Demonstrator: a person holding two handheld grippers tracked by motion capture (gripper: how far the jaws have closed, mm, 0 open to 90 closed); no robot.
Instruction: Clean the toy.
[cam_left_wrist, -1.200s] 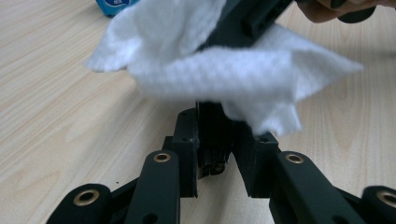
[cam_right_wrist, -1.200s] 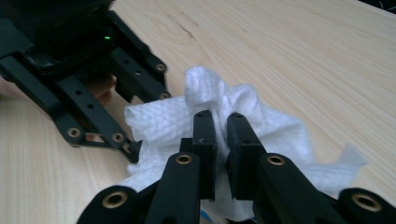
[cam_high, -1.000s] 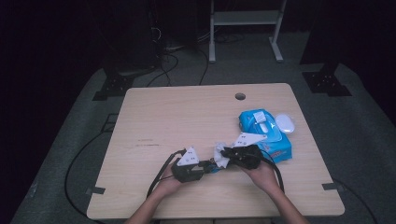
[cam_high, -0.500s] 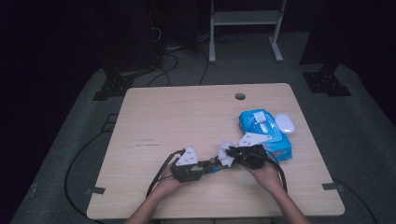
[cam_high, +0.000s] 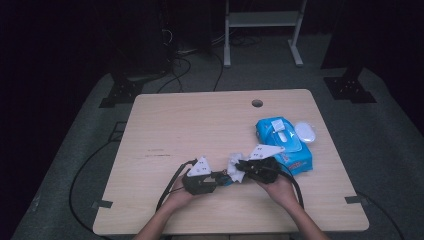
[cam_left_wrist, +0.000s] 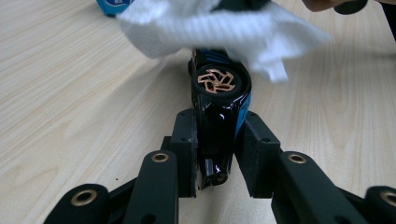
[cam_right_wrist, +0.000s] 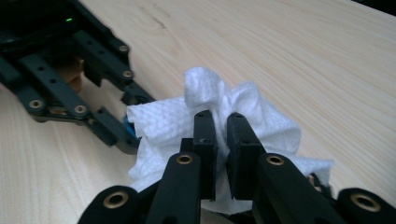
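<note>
Toy car (cam_left_wrist: 215, 109) sits clamped in the left gripper (cam_left_wrist: 218, 154) just above the table (cam_high: 200, 125) — steadied so the right gripper (cam_right_wrist: 223, 149), pinching a wet wipe (cam_right_wrist: 261, 126), can rub it clean.

Blue wipes pack (cam_high: 284, 145) w/ white lid (cam_high: 305, 132) beside it – far right of table (cam_high: 190, 130)

Wipe (cam_high: 234, 169) slightly lower on toy car (cam_left_wrist: 217, 100)

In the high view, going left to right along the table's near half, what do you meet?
Left gripper → white wipe → right gripper → blue wipes pack → white oval lid.
</note>
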